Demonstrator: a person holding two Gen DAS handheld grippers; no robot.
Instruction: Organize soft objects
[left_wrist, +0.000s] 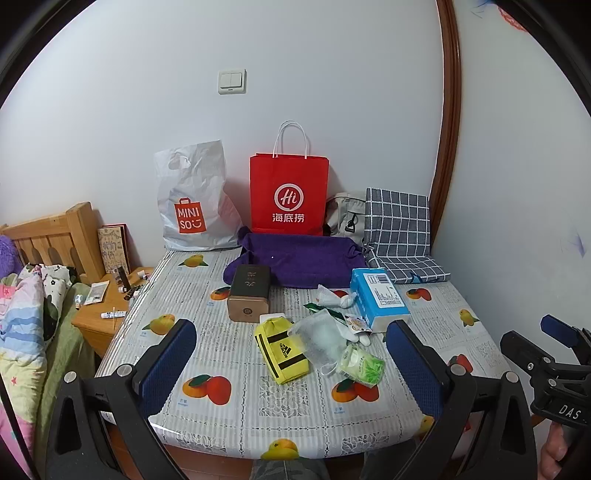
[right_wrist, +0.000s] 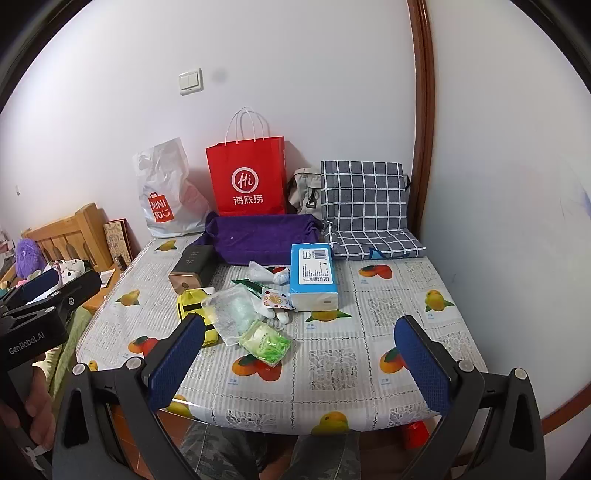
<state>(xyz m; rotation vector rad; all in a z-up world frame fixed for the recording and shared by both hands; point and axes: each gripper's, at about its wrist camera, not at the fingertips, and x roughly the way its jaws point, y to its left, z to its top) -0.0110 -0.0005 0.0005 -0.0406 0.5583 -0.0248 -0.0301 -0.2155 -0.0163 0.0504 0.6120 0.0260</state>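
A heap of soft things lies mid-table: a yellow sock pack (left_wrist: 282, 350) (right_wrist: 190, 301), a white mesh pouch (left_wrist: 319, 338) (right_wrist: 232, 310), a green tissue pack (left_wrist: 362, 365) (right_wrist: 266, 343), white socks (left_wrist: 338, 297) (right_wrist: 269, 275) and a blue tissue pack (left_wrist: 378, 297) (right_wrist: 312, 275). Behind them sits a purple fabric bin (left_wrist: 295, 258) (right_wrist: 262, 238). My left gripper (left_wrist: 291, 360) hovers open over the near table edge, the heap beyond its fingers. My right gripper (right_wrist: 299, 354) is open too, to the right of the heap, nothing between its fingers.
A dark tin box (left_wrist: 247, 293) (right_wrist: 192, 269) stands left of the heap. At the wall stand a white Miniso bag (left_wrist: 194, 206), a red paper bag (left_wrist: 289, 195), a grey bag (left_wrist: 345, 216) and a checked cushion (left_wrist: 400, 236). A bed and a wooden nightstand (left_wrist: 107, 314) lie left.
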